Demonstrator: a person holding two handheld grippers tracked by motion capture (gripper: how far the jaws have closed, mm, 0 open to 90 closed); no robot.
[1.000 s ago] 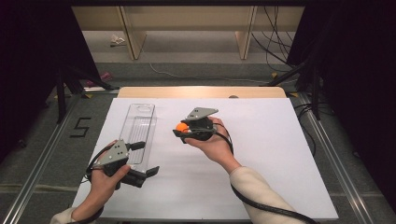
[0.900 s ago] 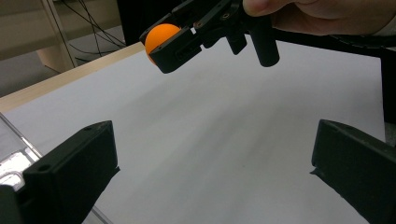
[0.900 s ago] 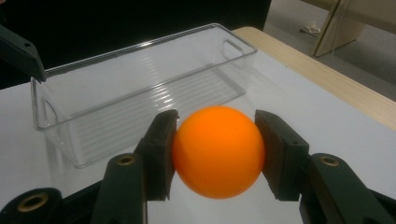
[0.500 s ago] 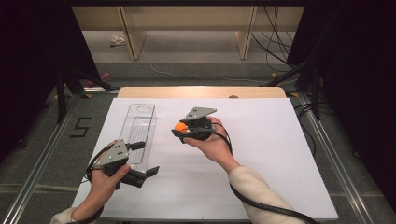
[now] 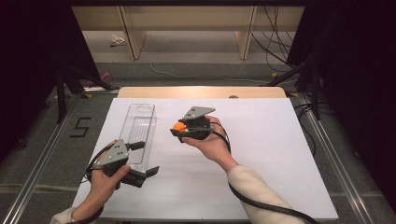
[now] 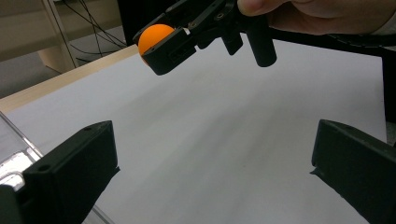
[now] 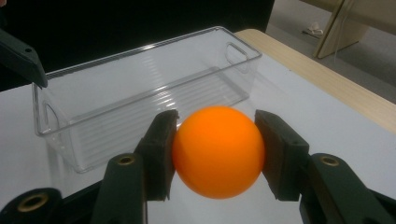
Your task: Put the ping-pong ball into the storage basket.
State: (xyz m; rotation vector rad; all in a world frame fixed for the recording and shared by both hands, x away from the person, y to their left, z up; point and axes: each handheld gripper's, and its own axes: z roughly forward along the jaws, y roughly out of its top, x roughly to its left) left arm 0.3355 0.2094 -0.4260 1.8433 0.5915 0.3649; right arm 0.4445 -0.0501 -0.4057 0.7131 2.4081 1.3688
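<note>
Orange ball [image 7: 218,150] held above the white tabletop [image 5: 261,154], just beside the clear bin [image 5: 139,131].

It looks light, smooth and hollow, so likely slippery and easy to squeeze out; gripping across its widest middle, as now, seems the safest hold. The right gripper [image 5: 183,129] has its jaws closed on the ball's two sides, pads touching it. The left gripper [image 5: 138,161], near the bin's close end, has its jaws spread wide with nothing between them.
</note>
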